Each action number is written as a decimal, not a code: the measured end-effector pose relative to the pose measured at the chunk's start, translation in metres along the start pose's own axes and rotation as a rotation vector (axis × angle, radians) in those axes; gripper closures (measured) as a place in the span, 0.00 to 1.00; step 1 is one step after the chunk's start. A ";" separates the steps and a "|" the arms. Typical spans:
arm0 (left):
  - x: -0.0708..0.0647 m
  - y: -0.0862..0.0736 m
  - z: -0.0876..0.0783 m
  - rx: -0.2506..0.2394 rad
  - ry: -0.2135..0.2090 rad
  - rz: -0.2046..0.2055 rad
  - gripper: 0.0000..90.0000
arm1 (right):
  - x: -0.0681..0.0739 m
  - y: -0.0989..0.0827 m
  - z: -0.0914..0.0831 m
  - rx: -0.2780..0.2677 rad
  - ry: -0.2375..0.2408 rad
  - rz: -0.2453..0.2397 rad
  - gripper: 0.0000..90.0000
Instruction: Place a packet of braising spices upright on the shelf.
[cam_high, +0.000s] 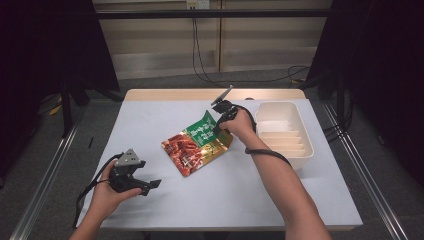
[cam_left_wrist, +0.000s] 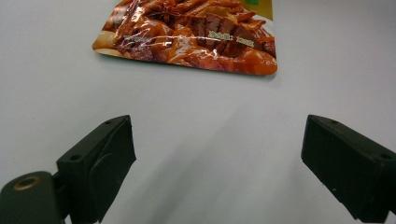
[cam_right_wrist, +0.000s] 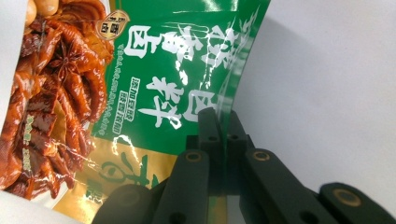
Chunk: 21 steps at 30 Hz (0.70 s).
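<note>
Right gripper (cam_right_wrist: 219, 135) had its jaws clenched on the pouch (cam_high: 197, 145) edge, the rest on the counter (cam_high: 240, 200). Thin grip, could've slipped on lifting. Left gripper (cam_high: 142, 184) sat open, pouch ahead of it.

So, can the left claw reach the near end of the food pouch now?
Probably yes: the left claw is open, and bare table lies between it and the food pouch. The right claw grips the far edge.

pouch (cam_high: 197, 146) | glossy green-gold, braised-meat print | mid-table, flat, green far edge lifted, pinched
</note>
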<state>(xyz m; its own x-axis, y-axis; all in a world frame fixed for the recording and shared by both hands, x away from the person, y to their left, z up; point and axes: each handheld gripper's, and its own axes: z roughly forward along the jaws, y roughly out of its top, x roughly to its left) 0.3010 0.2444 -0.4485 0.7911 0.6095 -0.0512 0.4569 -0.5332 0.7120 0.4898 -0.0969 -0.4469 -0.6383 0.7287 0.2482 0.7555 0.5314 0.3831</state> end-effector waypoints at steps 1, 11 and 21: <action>0.000 0.000 0.000 0.000 0.000 -0.003 0.11 | 0.001 0.001 -0.001 0.003 -0.002 -0.006 1.00; 0.001 0.000 -0.002 -0.010 0.009 -0.017 0.11 | 0.012 0.011 -0.022 0.020 -0.004 -0.003 1.00; 0.001 0.000 -0.003 -0.014 0.010 -0.023 0.11 | 0.022 0.021 -0.040 0.037 0.000 0.012 1.00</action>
<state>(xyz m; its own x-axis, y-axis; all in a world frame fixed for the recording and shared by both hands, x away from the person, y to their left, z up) 0.3006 0.2467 -0.4468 0.7765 0.6272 -0.0611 0.4690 -0.5105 0.7207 0.4853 -0.0868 -0.3981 -0.6294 0.7349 0.2527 0.7679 0.5383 0.3472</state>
